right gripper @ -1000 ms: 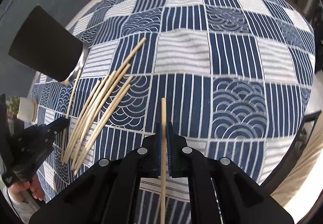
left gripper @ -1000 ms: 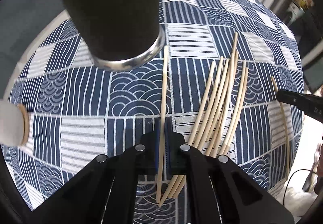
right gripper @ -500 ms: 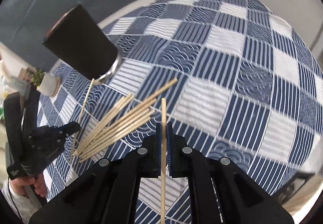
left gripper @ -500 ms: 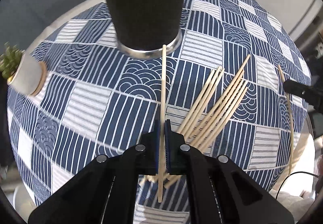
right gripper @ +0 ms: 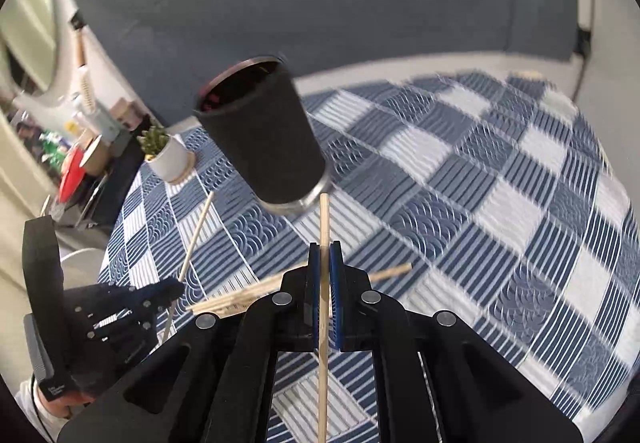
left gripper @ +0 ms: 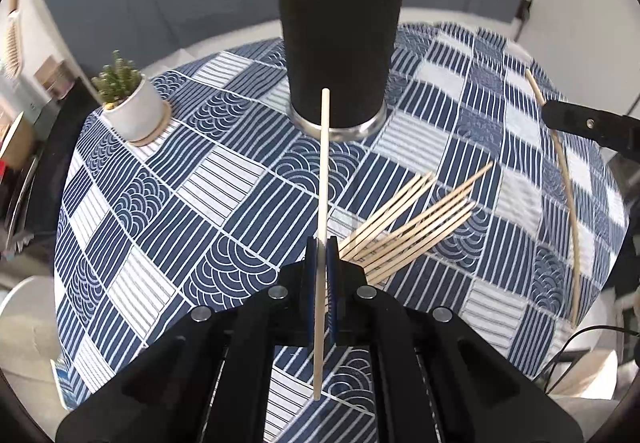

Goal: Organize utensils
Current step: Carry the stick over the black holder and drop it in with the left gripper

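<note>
The left claw [left gripper: 319, 243] is clamped on a single chopstick [left gripper: 322, 179], gripped near its middle so the stick runs straight ahead between the blue pads, its far tip lying over the base of the black holder [left gripper: 338, 55]. The right claw [right gripper: 325, 255] is likewise pinched on its own chopstick [right gripper: 323, 227], whose tip sits just beside the holder's metal foot.

Taking the holder as landmark: it stands upright on the blue patterned tablecloth [left gripper: 224, 179]; the loose bundle of chopsticks [left gripper: 412, 219] lies fanned on the table in front of it and to the right in the left view; a potted plant [left gripper: 132, 103] stands to its left.

To do this step well, I would judge each stick needs raising until its lower end clears the holder's rim, then tipping nearer to vertical over the open mouth before release. Going in one claw at a time should keep the two from crossing.

Compared with a second ago, both claws have lifted and rolled: the holder's rim and opening now show, where only its side and foot did before, and the plant has come fully into view.
</note>
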### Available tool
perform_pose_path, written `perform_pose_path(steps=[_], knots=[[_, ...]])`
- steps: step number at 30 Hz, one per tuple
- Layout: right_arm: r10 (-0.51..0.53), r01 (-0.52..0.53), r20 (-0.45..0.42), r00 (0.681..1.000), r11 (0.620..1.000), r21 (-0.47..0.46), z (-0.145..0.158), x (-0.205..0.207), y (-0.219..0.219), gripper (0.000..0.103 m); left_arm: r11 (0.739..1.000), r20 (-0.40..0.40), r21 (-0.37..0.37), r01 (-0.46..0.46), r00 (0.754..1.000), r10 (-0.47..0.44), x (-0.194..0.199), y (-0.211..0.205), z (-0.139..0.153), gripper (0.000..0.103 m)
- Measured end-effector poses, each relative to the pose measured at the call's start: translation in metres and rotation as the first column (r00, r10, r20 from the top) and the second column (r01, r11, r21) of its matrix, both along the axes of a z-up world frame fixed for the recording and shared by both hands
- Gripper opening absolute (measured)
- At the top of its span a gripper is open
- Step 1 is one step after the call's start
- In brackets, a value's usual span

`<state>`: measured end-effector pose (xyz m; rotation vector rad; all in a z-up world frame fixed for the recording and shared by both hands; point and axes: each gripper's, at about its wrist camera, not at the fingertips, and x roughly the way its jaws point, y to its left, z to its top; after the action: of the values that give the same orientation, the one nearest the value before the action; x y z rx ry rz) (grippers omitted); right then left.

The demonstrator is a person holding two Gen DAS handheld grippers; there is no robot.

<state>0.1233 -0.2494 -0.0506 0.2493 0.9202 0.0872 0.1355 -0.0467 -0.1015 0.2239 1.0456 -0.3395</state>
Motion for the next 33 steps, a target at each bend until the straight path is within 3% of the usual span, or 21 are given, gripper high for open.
perform_pose_path(steps=[8,16,33], knots=[[0.070,-0.069,0.066,0.995,0.997,-0.024,0.030,0.018,0.023,0.005,0.997,0.065,-0.030,-0.072,0.995,0.074,0.004,0.016,0.030,0.005],[0.104,-0.101,0.130,0.986,0.994,-0.034,0.058,0.060,0.045,0.005,0.994,0.103,-0.058,-0.096,0.989,0.102,0.035,0.029,0.060,0.005],[0.053,-0.048,0.260,0.964,0.998,-0.027,0.102,0.148,0.046,0.005,0.984,0.197,-0.161,-0.071,0.975,0.102,0.113,0.024,0.106,0.005]])
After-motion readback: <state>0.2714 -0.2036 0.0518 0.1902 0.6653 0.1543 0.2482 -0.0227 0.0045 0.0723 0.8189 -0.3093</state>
